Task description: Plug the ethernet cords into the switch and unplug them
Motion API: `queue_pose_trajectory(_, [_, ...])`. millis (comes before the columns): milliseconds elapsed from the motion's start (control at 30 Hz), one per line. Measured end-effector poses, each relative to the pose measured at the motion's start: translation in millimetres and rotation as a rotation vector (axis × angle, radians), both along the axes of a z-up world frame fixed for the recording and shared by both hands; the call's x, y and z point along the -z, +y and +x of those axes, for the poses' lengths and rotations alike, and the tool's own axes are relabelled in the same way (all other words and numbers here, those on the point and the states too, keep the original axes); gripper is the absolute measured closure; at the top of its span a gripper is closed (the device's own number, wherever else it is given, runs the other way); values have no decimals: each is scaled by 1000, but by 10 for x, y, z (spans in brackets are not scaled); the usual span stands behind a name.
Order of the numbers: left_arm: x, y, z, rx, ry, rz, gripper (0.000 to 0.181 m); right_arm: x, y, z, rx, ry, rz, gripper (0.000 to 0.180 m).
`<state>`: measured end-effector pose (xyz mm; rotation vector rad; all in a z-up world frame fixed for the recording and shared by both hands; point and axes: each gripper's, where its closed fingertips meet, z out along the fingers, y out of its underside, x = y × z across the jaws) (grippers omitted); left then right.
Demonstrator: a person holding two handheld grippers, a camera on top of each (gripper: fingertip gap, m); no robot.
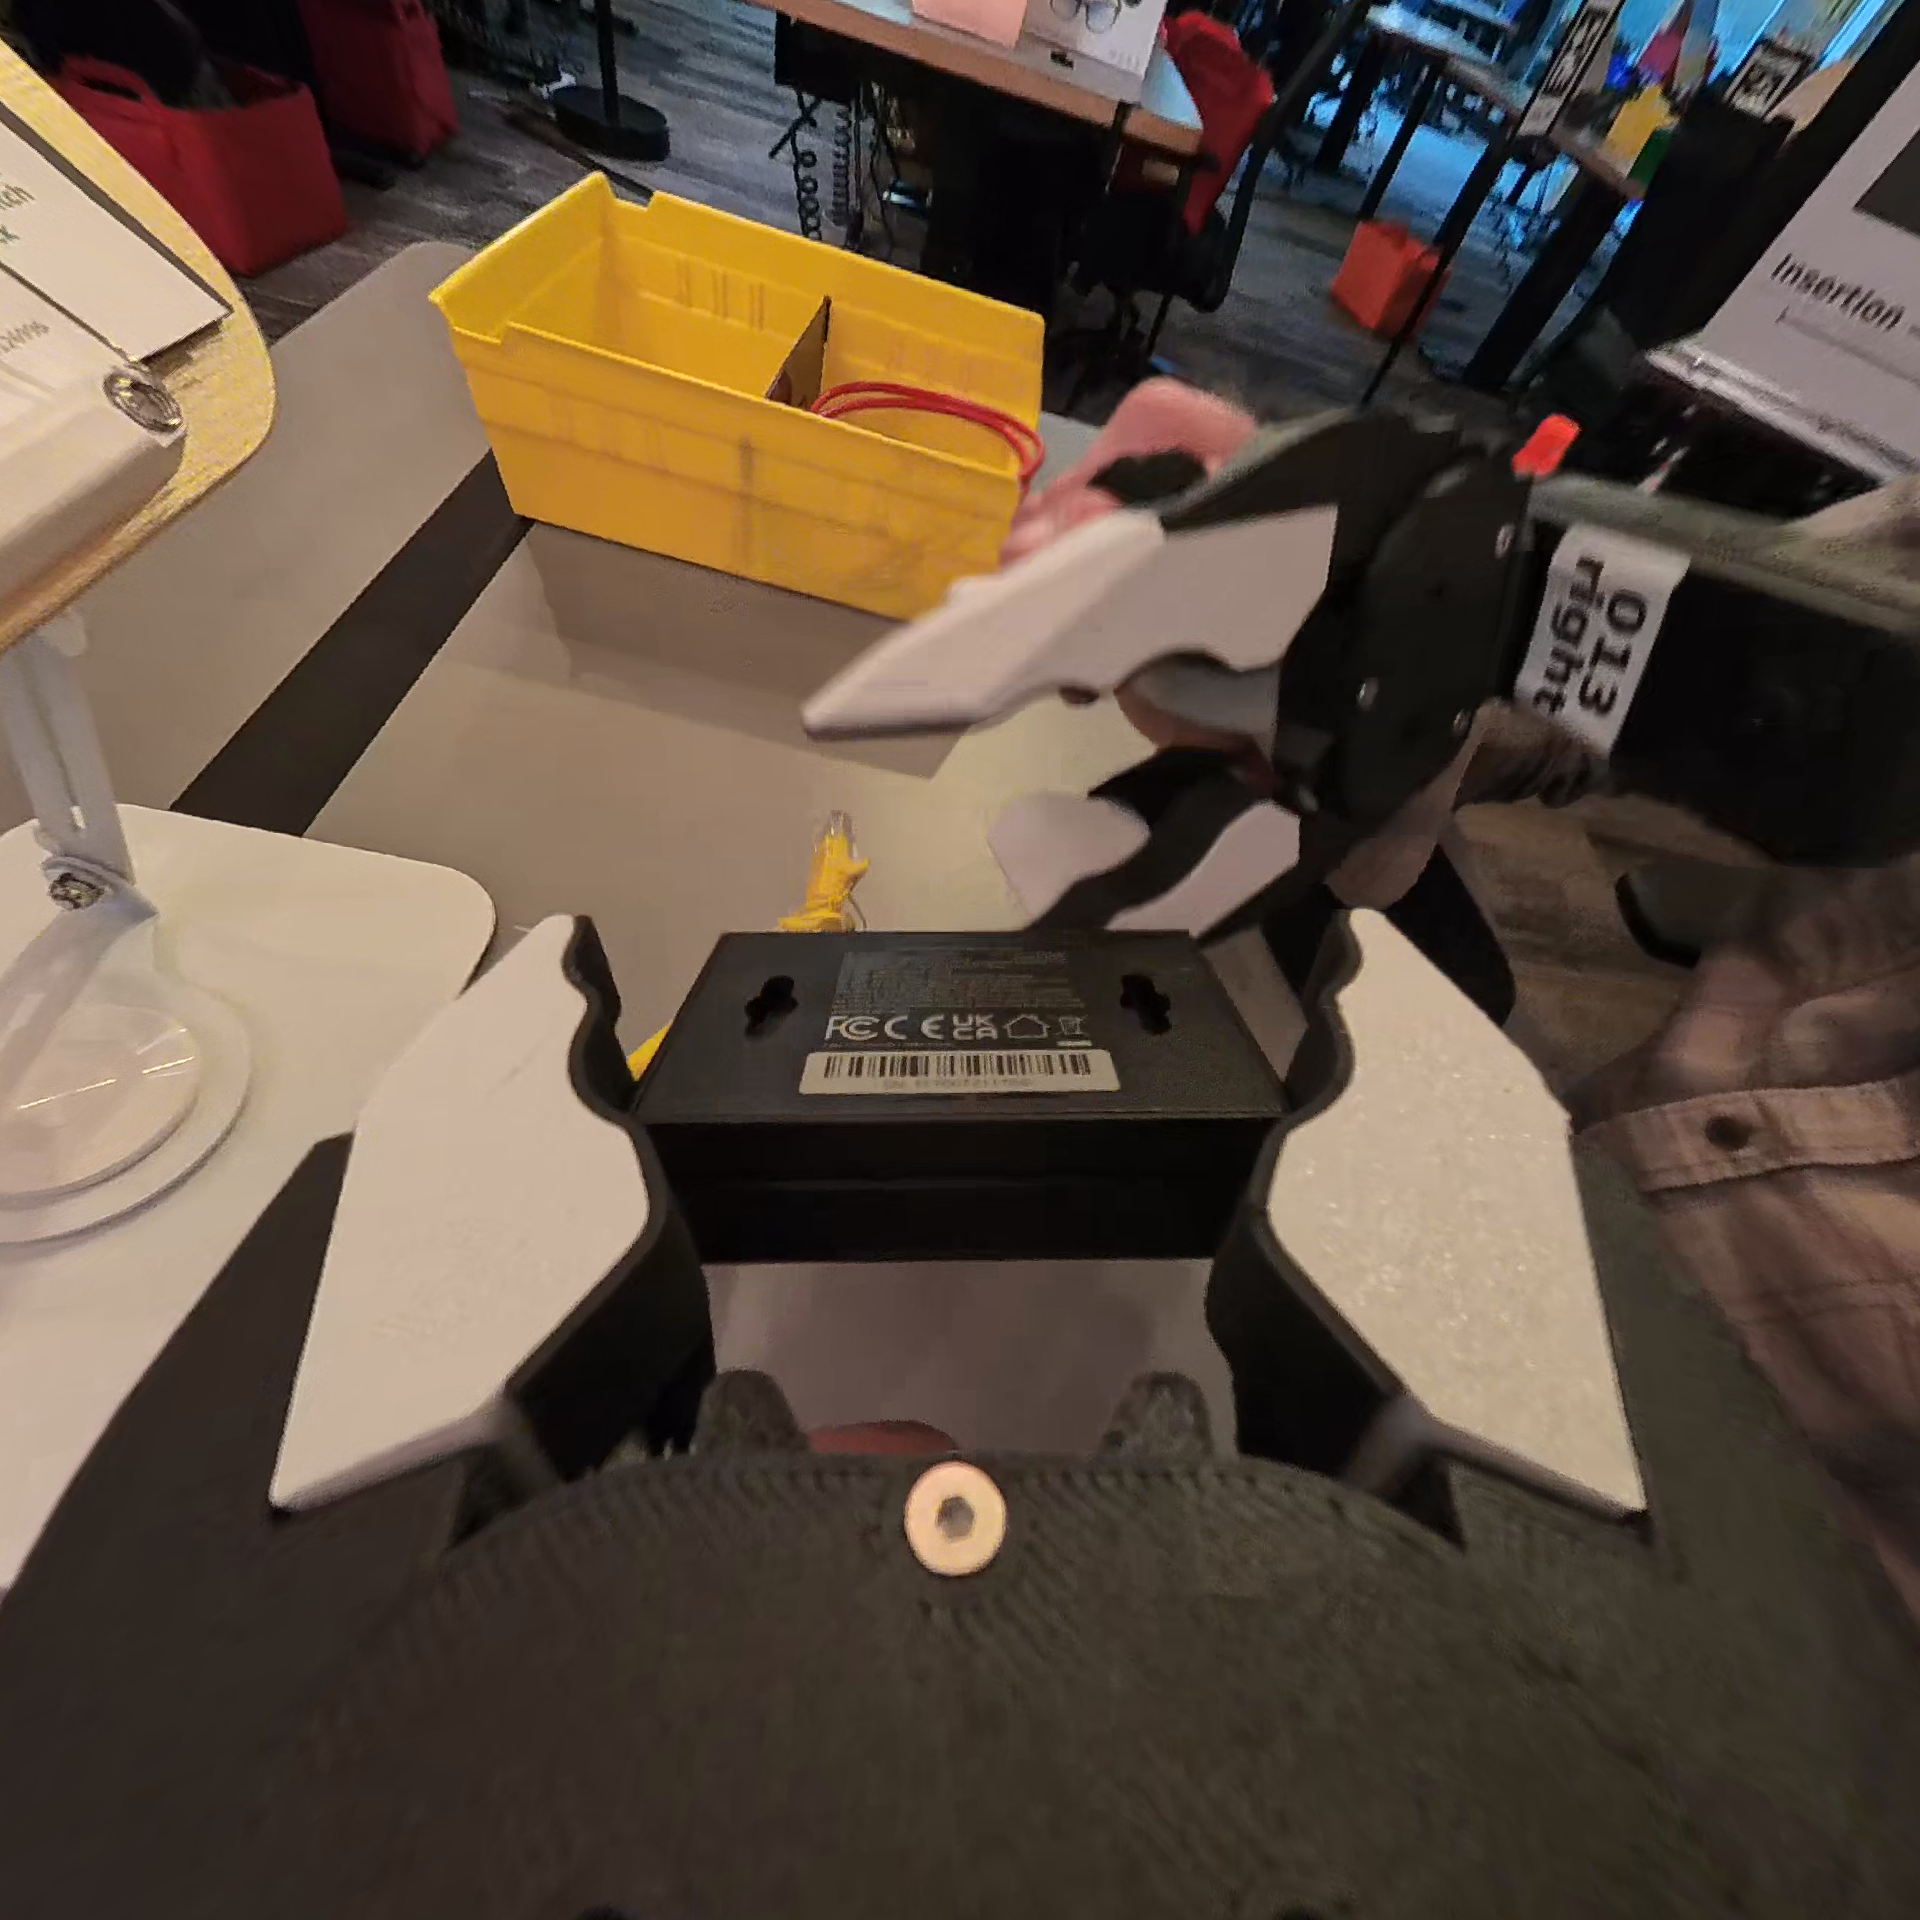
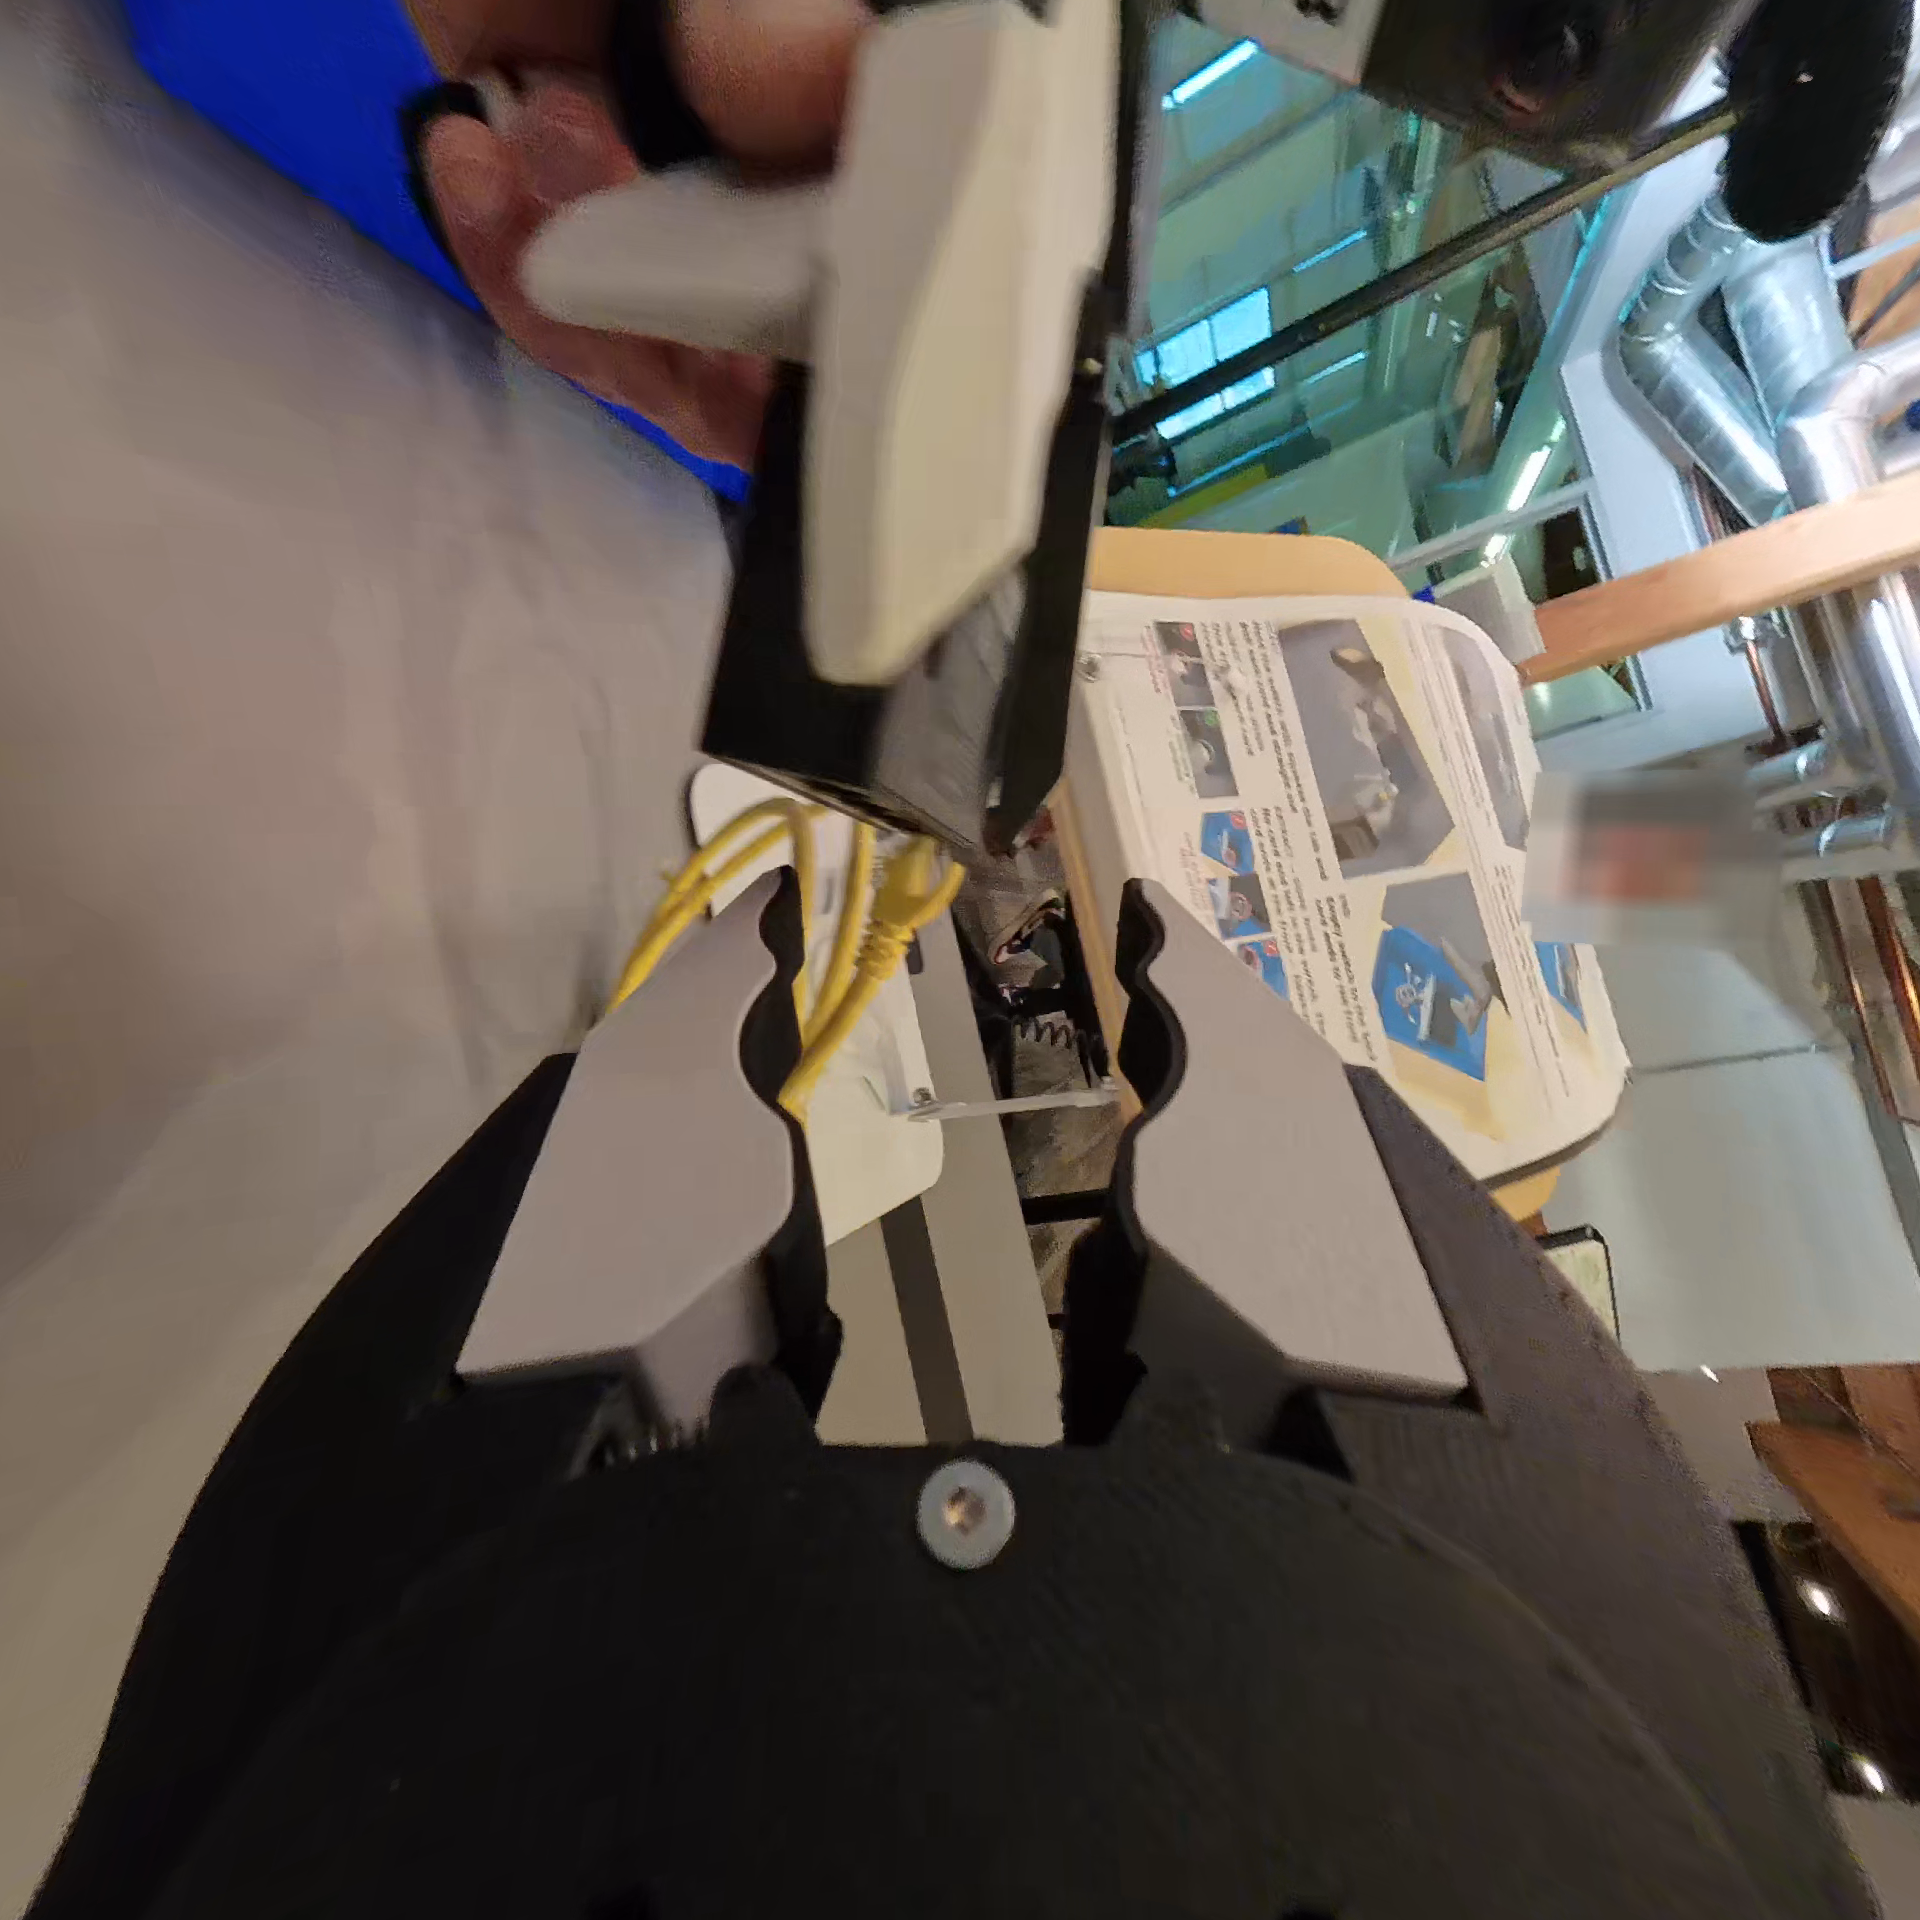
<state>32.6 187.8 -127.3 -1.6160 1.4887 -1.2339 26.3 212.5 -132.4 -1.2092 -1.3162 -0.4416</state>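
The left gripper (image 1: 951, 1049) has its jaws clenched on the black switch (image 1: 961, 1081), one finger on each short side, the switch's labelled underside turned up toward the camera. The switch is held above the grey table (image 1: 582, 727). A yellow cord (image 1: 831, 873) hangs from the far side of the switch, its clear plug pointing away; in the right wrist view the cord (image 2: 883, 935) loops below the held switch (image 2: 831, 748).

The right gripper (image 2: 961, 997) sits far right of the switch with its jaws released and nothing between them, tilted on its side.

On the far table stands a yellow bin (image 1: 727, 416) with a red cord (image 1: 935, 416) coiled inside. A white lamp (image 1: 83, 935) stands at the left.
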Motion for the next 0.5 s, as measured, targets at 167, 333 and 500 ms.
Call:
queue_pose_trajectory(167, [-62,-54,90,-16,-60,-68,57,102,-120,-156,-39,-6,9,131])
queue_pose_trajectory(333, [-74,-79,131,-54,-100,-116,57,10,-103,-191,-50,28,56,154])
queue_pose_trajectory(500, [-52,-76,85,-65,-55,-59,58,-17,-113,-183,-64,-17,86,155])
